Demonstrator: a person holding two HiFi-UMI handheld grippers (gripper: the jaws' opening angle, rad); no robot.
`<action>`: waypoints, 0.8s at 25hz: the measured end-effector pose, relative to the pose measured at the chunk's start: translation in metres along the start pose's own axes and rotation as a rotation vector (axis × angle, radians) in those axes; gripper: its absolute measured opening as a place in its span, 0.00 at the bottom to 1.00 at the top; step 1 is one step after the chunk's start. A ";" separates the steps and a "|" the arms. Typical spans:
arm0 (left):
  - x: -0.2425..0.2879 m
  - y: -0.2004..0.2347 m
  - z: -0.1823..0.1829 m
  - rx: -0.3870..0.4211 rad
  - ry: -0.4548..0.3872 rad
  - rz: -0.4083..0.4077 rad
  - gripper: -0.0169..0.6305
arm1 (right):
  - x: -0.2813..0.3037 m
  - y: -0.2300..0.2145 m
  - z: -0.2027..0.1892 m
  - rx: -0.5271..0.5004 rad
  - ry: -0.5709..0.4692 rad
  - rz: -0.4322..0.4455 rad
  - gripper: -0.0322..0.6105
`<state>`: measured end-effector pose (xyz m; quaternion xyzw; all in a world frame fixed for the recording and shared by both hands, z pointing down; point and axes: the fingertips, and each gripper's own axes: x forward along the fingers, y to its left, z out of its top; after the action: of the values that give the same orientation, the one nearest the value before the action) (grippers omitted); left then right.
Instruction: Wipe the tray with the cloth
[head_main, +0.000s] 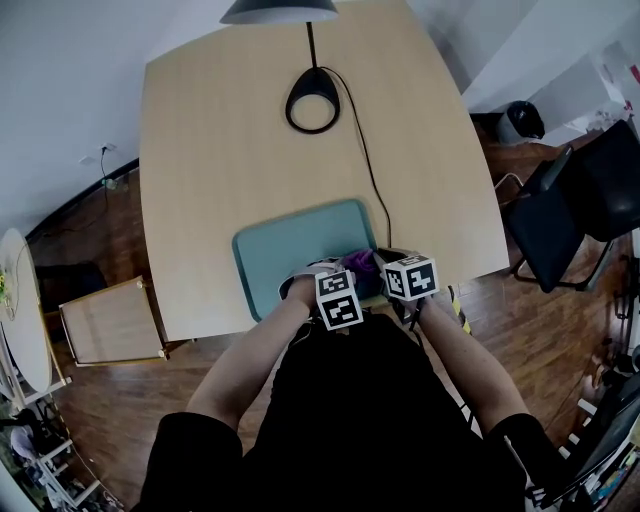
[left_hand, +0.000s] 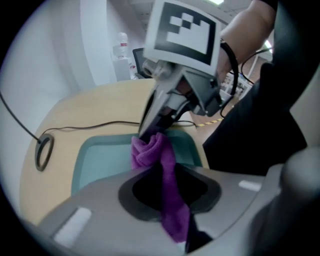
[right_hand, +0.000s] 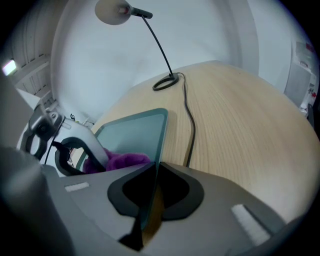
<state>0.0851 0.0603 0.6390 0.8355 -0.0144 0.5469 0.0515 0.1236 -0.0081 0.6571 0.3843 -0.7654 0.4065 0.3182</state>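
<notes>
The teal tray (head_main: 290, 250) lies on the wooden table near its front edge. My left gripper (head_main: 338, 300) is over the tray's near right corner, shut on a purple cloth (left_hand: 170, 200). The cloth runs out between the jaws and bunches over the tray (left_hand: 100, 160). My right gripper (head_main: 410, 278) is just to the right. In the right gripper view its jaws (right_hand: 152, 172) are shut on the tray's right rim (right_hand: 161, 140), with the cloth (right_hand: 122, 161) and the left gripper (right_hand: 75, 147) to their left.
A desk lamp's ring base (head_main: 312, 100) stands at the back of the table, and its black cable (head_main: 368, 170) runs forward past the tray's right side. A dark chair (head_main: 570, 215) is off the right edge, a wooden panel (head_main: 110, 322) on the floor at left.
</notes>
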 end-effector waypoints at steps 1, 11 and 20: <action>0.001 -0.008 0.001 0.017 0.000 -0.018 0.18 | 0.000 0.000 0.000 0.001 -0.001 -0.002 0.10; 0.002 -0.050 0.007 0.004 -0.036 -0.185 0.18 | 0.001 0.000 0.000 0.004 -0.011 -0.012 0.09; -0.043 0.068 -0.011 -0.039 -0.030 0.015 0.18 | -0.001 0.001 0.000 0.008 -0.009 -0.008 0.10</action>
<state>0.0522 -0.0080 0.6088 0.8422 -0.0321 0.5344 0.0635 0.1232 -0.0072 0.6565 0.3904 -0.7636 0.4065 0.3150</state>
